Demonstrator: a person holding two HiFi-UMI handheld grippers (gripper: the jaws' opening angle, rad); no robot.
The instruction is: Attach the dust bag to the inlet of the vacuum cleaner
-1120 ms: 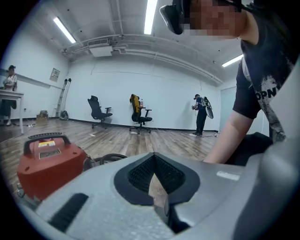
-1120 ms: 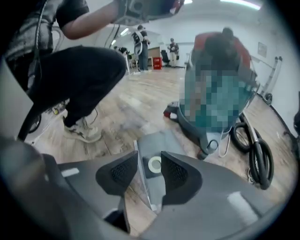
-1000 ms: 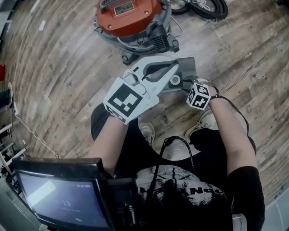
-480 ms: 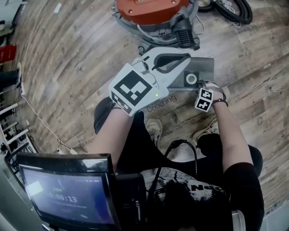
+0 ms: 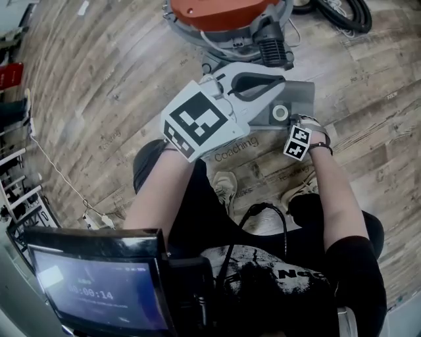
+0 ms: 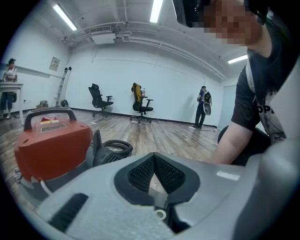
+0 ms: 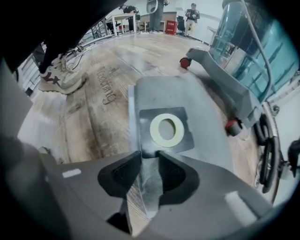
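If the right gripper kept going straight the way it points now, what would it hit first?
The grey dust bag flat on the floor: the right gripper points steeply down at its near edge. Its jaws, just closing a little, stand open with that edge between them.

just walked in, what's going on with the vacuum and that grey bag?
A person works over the wood floor with a gripper in each hand. The right gripper points down at the near edge of the grey dust bag, which lies flat, collar ring up. Its jaws have just been closing with the bag's edge between them, not yet pinched. The left gripper is shut and empty, aimed past the red vacuum cleaner. The bag is not attached yet.
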